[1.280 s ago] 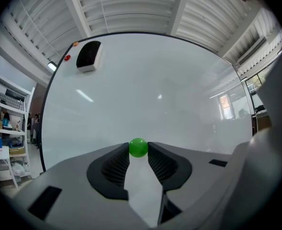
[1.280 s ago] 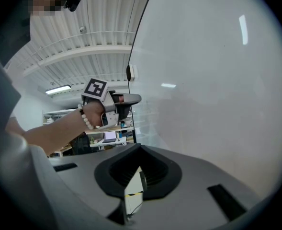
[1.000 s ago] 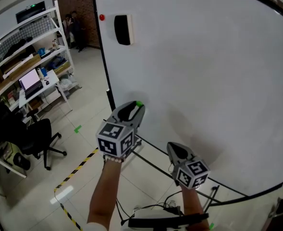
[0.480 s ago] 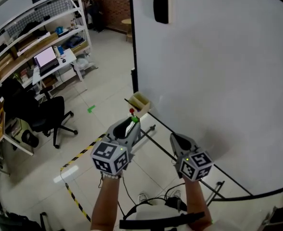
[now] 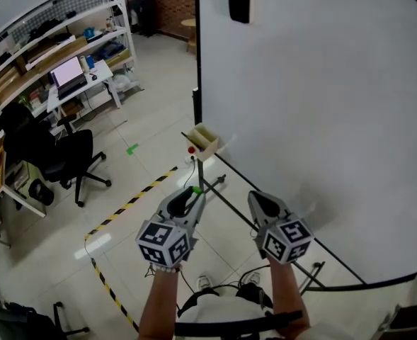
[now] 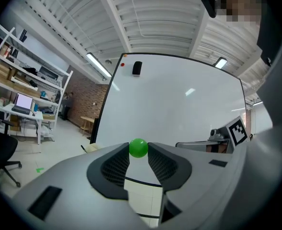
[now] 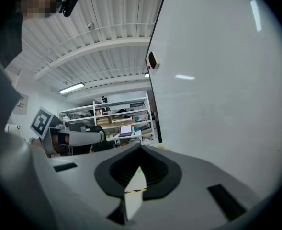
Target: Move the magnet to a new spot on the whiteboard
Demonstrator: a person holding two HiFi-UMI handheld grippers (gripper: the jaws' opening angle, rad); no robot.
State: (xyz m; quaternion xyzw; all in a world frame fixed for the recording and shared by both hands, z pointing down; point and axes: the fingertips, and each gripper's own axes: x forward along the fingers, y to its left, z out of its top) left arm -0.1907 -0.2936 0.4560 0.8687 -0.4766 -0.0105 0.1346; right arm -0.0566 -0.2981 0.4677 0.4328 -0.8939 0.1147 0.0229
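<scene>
The left tool (image 5: 192, 195) hangs low over the floor (image 5: 134, 183), off the left edge of the whiteboard (image 5: 321, 119). The green magnet (image 6: 138, 147) is a small round ball caught only at the very tips of the jaws. That is a thin pinch on a curved surface, so a jolt or a slight slackening could squirt it out. It would then roll away across the floor, perhaps towards the office chair (image 5: 52, 158). Near the board, its pull could also twist it out of the tips and land it at an unintended spot.

The left tool's jaws stand partly closed and press on the ball from both sides. The right tool (image 7: 140, 147), just beside the board's face, has its tips together with nothing between them.
</scene>
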